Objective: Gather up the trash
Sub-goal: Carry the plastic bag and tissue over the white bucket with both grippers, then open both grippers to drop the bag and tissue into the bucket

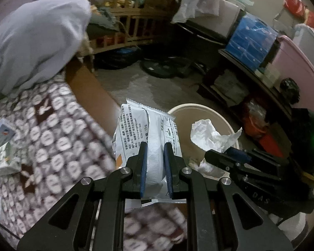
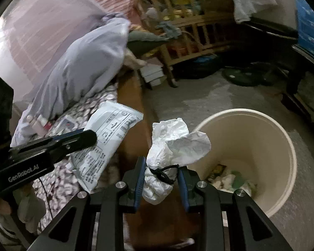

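Note:
My left gripper [image 1: 155,149] is shut on a white snack wrapper [image 1: 148,125] with black print, held above the bed's edge; the wrapper also shows in the right wrist view [image 2: 106,138]. My right gripper [image 2: 161,166] is shut on a crumpled white tissue [image 2: 175,144] with a black hair tie [image 2: 164,174] caught on it, held beside the rim of a beige trash bin [image 2: 282,138]. The bin holds several bits of trash [image 2: 230,179]. In the left wrist view the tissue [image 1: 211,135] hangs over the bin [image 1: 198,107].
A bed with a brown-and-white patterned blanket [image 1: 52,129] and a wooden frame [image 1: 90,87] lies left. A grey pillow [image 1: 31,48] and small boxes [image 1: 2,146] lie on it. A wooden crib [image 2: 190,27], low shelves [image 1: 251,79] and a pink tub [image 1: 299,71] stand around the concrete floor [image 2: 198,96].

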The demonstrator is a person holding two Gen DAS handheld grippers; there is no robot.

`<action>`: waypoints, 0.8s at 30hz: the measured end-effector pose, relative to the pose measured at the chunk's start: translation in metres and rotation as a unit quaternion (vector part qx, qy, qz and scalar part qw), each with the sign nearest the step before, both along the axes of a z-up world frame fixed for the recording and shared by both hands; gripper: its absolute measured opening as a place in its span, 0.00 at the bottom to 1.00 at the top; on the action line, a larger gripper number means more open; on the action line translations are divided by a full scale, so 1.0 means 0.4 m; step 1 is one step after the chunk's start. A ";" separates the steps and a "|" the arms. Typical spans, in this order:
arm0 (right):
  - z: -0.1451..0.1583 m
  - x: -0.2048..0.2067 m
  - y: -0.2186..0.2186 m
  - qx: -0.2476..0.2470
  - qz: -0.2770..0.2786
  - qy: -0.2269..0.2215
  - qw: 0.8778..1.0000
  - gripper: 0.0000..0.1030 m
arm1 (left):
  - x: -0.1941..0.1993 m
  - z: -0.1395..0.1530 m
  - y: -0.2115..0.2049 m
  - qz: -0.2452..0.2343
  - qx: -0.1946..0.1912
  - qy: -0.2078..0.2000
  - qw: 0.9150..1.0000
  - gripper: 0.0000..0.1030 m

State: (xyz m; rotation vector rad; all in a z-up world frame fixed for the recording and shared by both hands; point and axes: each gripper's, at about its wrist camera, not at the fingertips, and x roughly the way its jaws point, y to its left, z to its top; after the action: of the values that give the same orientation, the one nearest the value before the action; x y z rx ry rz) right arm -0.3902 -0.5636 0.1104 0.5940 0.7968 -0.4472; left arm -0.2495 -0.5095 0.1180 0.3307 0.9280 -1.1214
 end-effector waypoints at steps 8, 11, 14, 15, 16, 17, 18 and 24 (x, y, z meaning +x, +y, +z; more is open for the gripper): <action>-0.023 -0.069 -0.076 0.003 -0.044 0.011 0.999 0.27 | -0.031 -0.034 -0.097 -0.029 0.005 0.022 0.999 0.13; -0.035 -0.091 -0.100 0.006 -0.058 0.015 0.998 0.27 | -0.037 -0.043 -0.123 -0.033 0.007 0.029 0.999 0.13; -0.046 -0.106 -0.120 0.008 -0.067 0.020 0.997 0.27 | -0.045 -0.048 -0.145 -0.039 0.007 0.031 0.999 0.13; -0.049 -0.111 -0.127 0.009 -0.070 0.022 0.997 0.27 | -0.048 -0.051 -0.150 -0.040 0.008 0.030 0.999 0.13; -0.051 -0.112 -0.131 0.010 -0.072 0.023 0.997 0.27 | -0.051 -0.054 -0.157 -0.043 0.008 0.030 0.999 0.13; -0.053 -0.115 -0.135 0.010 -0.074 0.023 0.997 0.27 | -0.052 -0.056 -0.158 -0.044 0.008 0.030 0.999 0.13; -0.056 -0.119 -0.139 0.010 -0.076 0.024 0.997 0.27 | -0.053 -0.056 -0.161 -0.045 0.007 0.031 0.998 0.13; -0.068 -0.133 -0.162 0.007 -0.092 0.033 0.995 0.30 | -0.060 -0.049 -0.173 -0.055 -0.017 0.047 0.997 0.15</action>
State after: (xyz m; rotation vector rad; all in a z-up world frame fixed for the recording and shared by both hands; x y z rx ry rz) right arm -0.4433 -0.6283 0.0831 0.6713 0.8122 -0.6338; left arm -0.2734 -0.5786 0.0984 0.3068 0.9822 -1.2618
